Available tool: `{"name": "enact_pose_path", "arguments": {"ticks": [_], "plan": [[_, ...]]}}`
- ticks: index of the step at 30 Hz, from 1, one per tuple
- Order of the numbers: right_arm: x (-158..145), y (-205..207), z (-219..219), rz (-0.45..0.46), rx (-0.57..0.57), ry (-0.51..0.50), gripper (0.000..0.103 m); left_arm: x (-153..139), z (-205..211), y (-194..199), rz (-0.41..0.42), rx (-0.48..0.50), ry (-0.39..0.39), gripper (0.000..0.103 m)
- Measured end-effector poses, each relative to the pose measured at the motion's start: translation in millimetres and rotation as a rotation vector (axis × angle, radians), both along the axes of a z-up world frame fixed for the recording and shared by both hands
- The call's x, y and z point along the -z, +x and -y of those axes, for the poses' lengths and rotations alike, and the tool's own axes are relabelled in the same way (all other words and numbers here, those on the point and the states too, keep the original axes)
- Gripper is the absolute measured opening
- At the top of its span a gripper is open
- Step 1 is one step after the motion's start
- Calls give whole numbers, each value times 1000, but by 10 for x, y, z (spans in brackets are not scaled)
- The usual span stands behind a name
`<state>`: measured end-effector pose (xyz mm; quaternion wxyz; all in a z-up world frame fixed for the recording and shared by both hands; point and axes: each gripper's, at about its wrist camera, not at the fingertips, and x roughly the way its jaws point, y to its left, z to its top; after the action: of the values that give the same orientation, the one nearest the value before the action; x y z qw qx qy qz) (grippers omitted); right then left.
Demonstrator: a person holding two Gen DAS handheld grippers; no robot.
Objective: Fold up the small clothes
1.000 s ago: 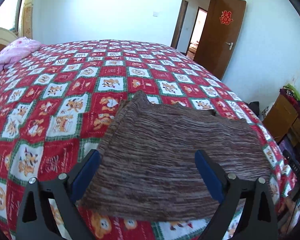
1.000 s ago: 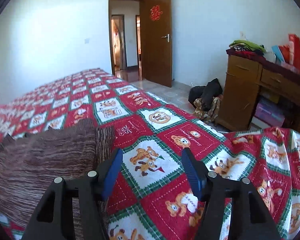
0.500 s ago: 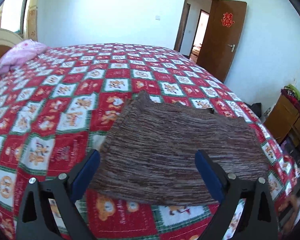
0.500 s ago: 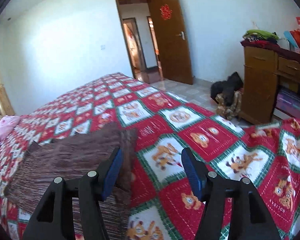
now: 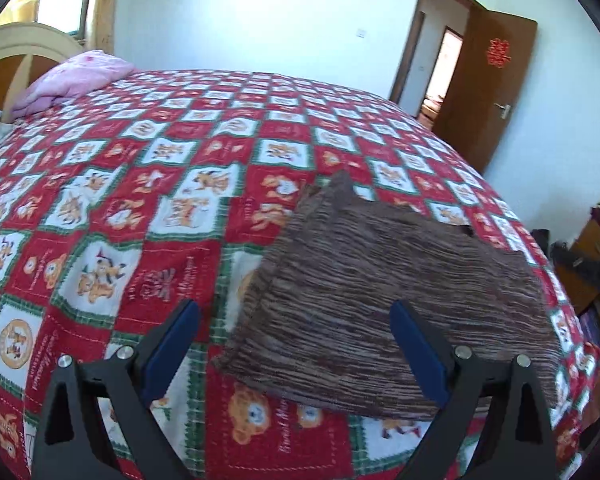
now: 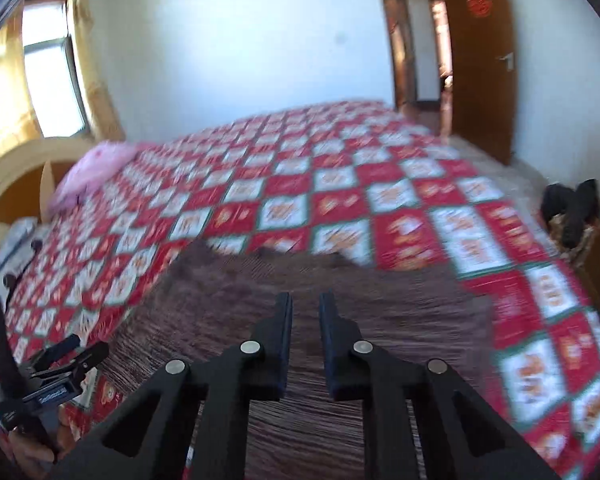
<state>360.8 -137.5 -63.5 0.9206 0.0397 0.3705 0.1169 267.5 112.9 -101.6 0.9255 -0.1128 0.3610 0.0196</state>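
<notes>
A brown striped knit garment (image 5: pixel 380 280) lies folded flat on the red and white checked bedspread (image 5: pixel 180 184). My left gripper (image 5: pixel 296 340) is open and empty, hovering over the garment's near left corner. In the right wrist view the garment (image 6: pixel 300 300) fills the lower middle. My right gripper (image 6: pixel 305 312) is above the garment with its jaws nearly closed and nothing between them. The left gripper's body (image 6: pixel 48 384) shows at the left edge of that view.
A pink pillow (image 5: pixel 72 80) and wooden headboard (image 5: pixel 16 52) are at the bed's far left. An open brown door (image 5: pixel 488 92) is at the back right. A wooden dresser (image 5: pixel 596 256) stands right of the bed, with dark bags (image 6: pixel 572 216) on the floor.
The right gripper swung left to above the garment and its jaws closed from wide open to a narrow gap. The left gripper shifted left, so the garment sits further right in its view.
</notes>
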Motion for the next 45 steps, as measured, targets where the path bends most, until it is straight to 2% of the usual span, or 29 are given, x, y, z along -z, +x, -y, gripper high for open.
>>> {"name": "enact_pose_path", "arguments": {"ticks": [2,6,7,10,12,13,16,18,20,22,25,28,30,31,32,33,34,36,42,45], "plan": [[292,55,-143,-35,-3,4,14,40,-62,0,2,-31,6,98],[838,62,-193,-99,23,-4,14,176,-218,63,-29,-76,-36,98],[873,34,-196,-73,18,-4,14,205,-241,69,-28,-84,-51,98],[863,36,-253,-61,4,-57,14,306,-246,104,-36,-86,-100,98],[873,24,-274,-49,6,-76,14,456,-224,174,-84,-78,-173,98],[872,24,-287,-48,5,-85,14,499,-212,176,-87,-87,-184,98],[870,28,-254,-47,6,-71,14,484,-103,168,-48,-85,-143,99],[873,33,-221,-50,5,-47,14,452,-90,201,-29,-49,-208,92],[874,38,-201,-53,5,-26,14,429,-109,254,-26,-23,-287,74],[876,38,-188,-55,5,-16,14,438,-128,323,-26,-24,-345,73],[878,37,-187,-54,5,-15,14,514,-166,397,-19,-51,-387,75],[876,35,-182,-55,5,-9,14,518,-126,412,4,-44,-391,83],[876,34,-182,-55,5,-9,14,513,-93,445,5,-35,-366,82],[877,34,-182,-54,5,-10,14,503,-91,448,9,-30,-369,72],[876,34,-177,-54,5,-10,14,495,-107,463,12,-21,-379,45],[877,34,-173,-54,6,-8,14,512,-117,499,-4,-12,-391,29],[877,34,-175,-54,5,-7,14,537,-136,531,-31,-9,-403,21],[868,32,-176,-50,6,-3,14,529,-173,526,-29,-9,-422,21],[738,-72,-215,19,-13,19,14,425,-146,490,2,5,-411,19],[850,1,-295,-42,-18,-21,14,382,-143,487,10,2,-425,19]]}}
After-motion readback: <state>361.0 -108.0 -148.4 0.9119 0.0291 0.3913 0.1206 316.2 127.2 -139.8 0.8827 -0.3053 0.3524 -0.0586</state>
